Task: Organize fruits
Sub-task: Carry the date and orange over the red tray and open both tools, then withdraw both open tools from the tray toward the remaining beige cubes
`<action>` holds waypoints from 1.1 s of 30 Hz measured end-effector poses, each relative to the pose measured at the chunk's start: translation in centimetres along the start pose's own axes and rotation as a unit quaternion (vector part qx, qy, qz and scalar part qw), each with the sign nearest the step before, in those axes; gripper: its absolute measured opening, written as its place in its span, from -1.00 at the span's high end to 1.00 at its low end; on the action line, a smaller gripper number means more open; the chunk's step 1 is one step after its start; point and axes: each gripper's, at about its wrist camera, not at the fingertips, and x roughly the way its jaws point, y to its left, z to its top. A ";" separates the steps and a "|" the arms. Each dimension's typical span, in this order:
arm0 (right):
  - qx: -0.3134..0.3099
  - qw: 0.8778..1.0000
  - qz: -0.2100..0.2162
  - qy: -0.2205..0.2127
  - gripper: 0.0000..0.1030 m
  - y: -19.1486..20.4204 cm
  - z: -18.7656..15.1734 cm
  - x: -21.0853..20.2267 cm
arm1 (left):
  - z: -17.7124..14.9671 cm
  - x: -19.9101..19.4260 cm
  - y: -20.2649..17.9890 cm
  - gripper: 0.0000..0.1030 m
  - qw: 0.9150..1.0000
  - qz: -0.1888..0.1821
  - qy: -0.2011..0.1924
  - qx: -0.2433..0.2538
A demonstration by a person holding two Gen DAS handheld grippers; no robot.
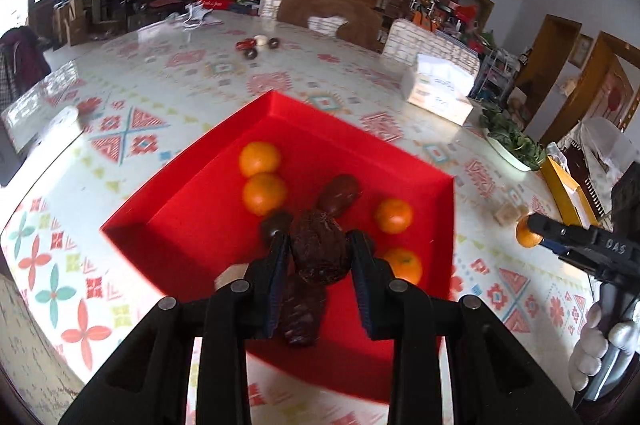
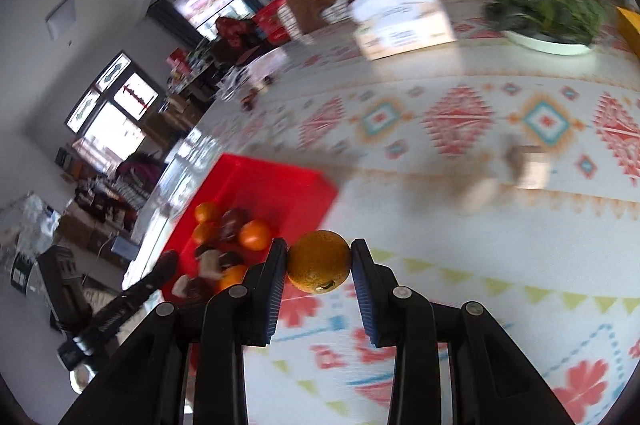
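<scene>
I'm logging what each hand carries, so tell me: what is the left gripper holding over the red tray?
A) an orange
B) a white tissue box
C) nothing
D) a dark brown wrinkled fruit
D: in the left wrist view the left gripper has its pads pressed on a dark brown wrinkled fruit above the red tray, while the oranges lie loose inside.

The tray (image 1: 248,129) sits on the desk (image 1: 192,85), holding 4 oranges (image 1: 264,193) and several dates (image 1: 339,193). Right of the tray, over the desk, the right gripper (image 2: 319,259) holds an orange (image 2: 319,261). The left gripper (image 1: 319,249) holds a date (image 1: 318,251) over the tray.
</scene>
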 end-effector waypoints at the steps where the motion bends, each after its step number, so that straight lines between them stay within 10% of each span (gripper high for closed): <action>1: -0.006 1.000 0.002 0.004 0.30 0.7 -0.2 0.5 | -0.2 0.1 0.4 0.42 1.000 -0.002 0.002 -0.003; 13: -0.064 0.996 0.014 0.063 0.30 8.0 -2.4 6.6 | -1.8 1.0 0.9 0.41 0.999 -0.041 0.024 -0.004; 18: -0.086 0.994 0.007 0.074 0.30 9.3 -3.3 7.5 | -1.5 0.3 2.0 -0.09 0.998 -0.048 0.013 -0.028; 33: -0.086 0.994 -0.009 0.073 0.25 9.3 -4.2 7.8 | -0.9 -1.3 4.4 -0.37 0.996 -0.043 -0.015 -0.071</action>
